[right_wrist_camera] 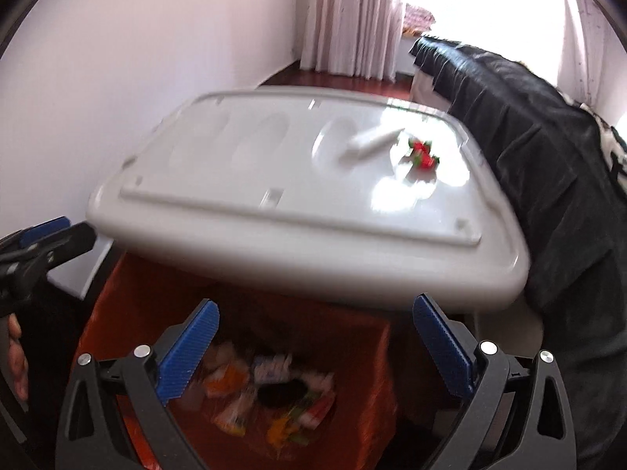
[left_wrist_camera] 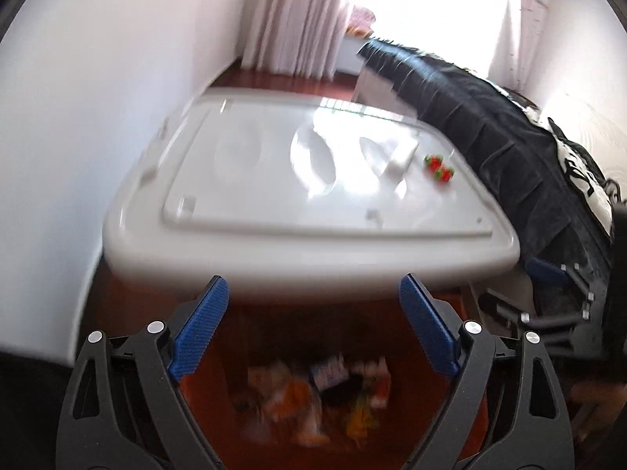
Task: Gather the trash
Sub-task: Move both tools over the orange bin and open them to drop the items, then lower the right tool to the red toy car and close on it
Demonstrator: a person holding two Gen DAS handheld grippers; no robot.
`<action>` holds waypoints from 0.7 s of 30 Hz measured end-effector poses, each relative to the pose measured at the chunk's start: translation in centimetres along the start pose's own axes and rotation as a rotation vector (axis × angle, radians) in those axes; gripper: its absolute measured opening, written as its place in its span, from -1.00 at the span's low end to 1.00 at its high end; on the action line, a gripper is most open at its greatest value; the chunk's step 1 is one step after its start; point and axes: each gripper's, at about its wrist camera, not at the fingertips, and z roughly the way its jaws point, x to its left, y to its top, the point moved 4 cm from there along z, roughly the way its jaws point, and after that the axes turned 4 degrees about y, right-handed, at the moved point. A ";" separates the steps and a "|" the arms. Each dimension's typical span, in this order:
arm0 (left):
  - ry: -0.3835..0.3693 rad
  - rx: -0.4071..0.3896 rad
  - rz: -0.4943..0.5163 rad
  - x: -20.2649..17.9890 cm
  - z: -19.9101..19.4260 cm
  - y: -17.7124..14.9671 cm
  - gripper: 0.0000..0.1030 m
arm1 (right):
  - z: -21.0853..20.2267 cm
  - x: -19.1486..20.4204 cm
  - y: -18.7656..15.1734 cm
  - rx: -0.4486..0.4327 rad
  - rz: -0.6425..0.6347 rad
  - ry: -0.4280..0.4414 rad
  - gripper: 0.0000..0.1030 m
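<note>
Trash (right_wrist_camera: 270, 395) lies blurred in a red-lined bin (right_wrist_camera: 364, 352) beneath both hand-held grippers.

Left gripper (left_wrist_camera: 313, 309) and right gripper (right_wrist_camera: 315, 327) each hang above the bin, blue fingers spread apart, holding nothing. Just beyond the bin stands a white table (right_wrist_camera: 243, 235), bearing a white tube (right_wrist_camera: 372, 143) and a small red-and-green piece (right_wrist_camera: 423, 156).

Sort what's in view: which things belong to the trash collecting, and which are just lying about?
Belongs to the job:
- heap of wrappers in the orange bag below the table
- red-and-green scrap on the table
- white tube-like thing beside it, possibly trash
- left hand-held gripper and right hand-held gripper, both open, holding nothing

Just lying about:
- white table
- dark cloth
- curtain
</note>
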 end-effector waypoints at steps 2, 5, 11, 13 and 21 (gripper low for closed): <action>-0.010 -0.040 0.039 -1.6 0.4 2.2 0.71 | 0.2 -1.4 2.7 -0.035 0.005 -0.015 0.90; -0.042 -0.060 0.047 -3.4 1.4 4.5 0.72 | 1.5 -3.9 6.4 -0.081 -0.004 -0.062 0.90; -0.089 -0.087 0.040 -6.3 4.4 7.6 0.72 | 7.7 -9.1 11.1 -0.061 -0.017 -0.153 0.90; -0.091 -0.094 0.051 -6.8 5.1 7.9 0.72 | 9.8 -10.8 12.3 -0.049 0.001 -0.162 0.90; -0.066 -0.103 0.114 -7.3 6.9 7.1 0.72 | 16.0 -14.9 14.6 0.009 0.012 -0.195 0.82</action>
